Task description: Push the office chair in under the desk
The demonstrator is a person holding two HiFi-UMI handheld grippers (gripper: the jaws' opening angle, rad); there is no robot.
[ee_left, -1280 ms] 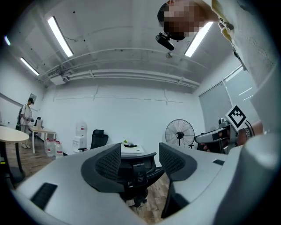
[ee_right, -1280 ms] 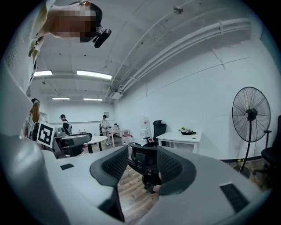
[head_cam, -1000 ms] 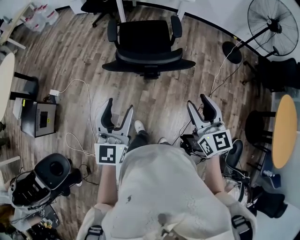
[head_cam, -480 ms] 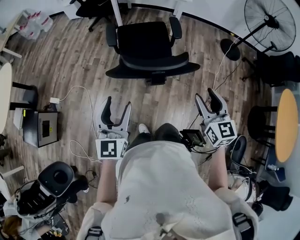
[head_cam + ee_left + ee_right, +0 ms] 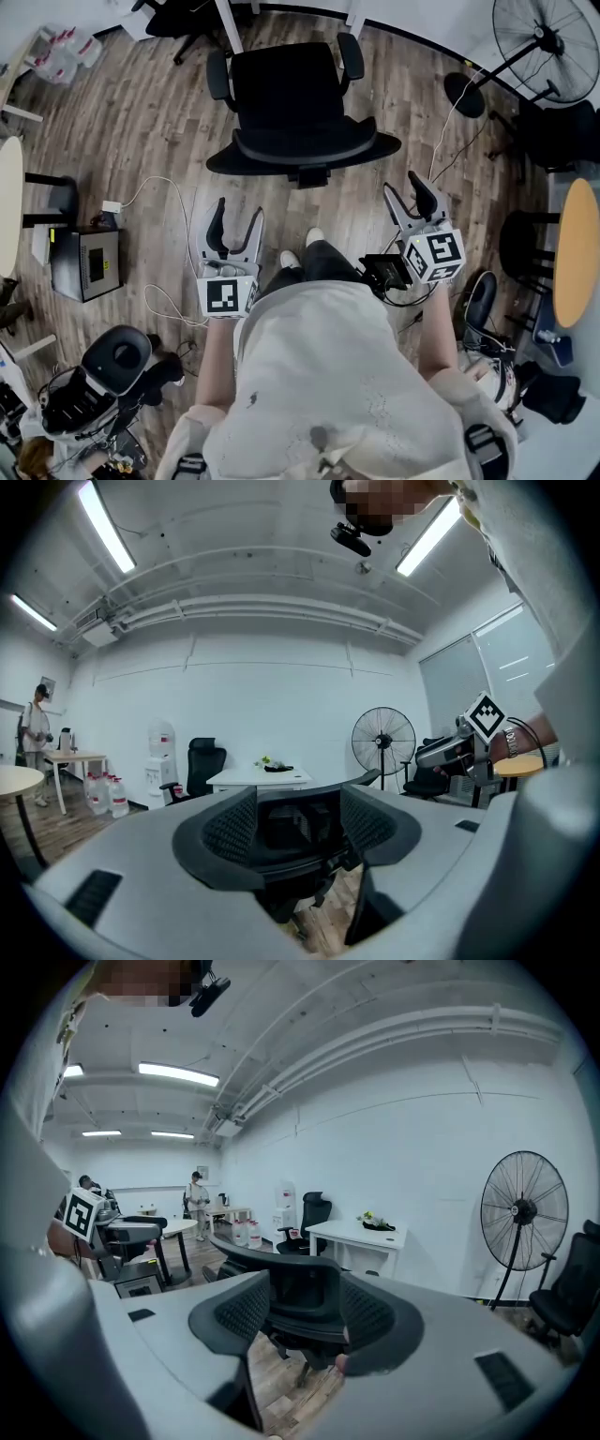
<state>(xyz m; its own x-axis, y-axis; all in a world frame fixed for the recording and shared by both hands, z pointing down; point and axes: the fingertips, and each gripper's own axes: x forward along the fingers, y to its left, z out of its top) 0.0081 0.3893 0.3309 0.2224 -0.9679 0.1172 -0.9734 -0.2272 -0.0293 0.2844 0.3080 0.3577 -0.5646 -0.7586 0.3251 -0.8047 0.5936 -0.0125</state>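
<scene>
Fingers [image 5: 217, 225] apart, office chair [image 5: 286, 94] partly hidden, desk [image 5: 228, 26] cropped

From above, the office chair [image 5: 291, 98] covers most of its own base — and the top edge cuts off the tabletop [image 5: 361, 1232], leaving only white legs [image 5: 228, 28].

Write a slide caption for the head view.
Person points open left gripper and open right gripper toward a black office chair.

Office chair [image 5: 286, 94] stands before left gripper [image 5: 236, 209] and right gripper [image 5: 402, 186], desk [image 5: 260, 778] behind it, fan [image 5: 547, 37] rightward
</scene>
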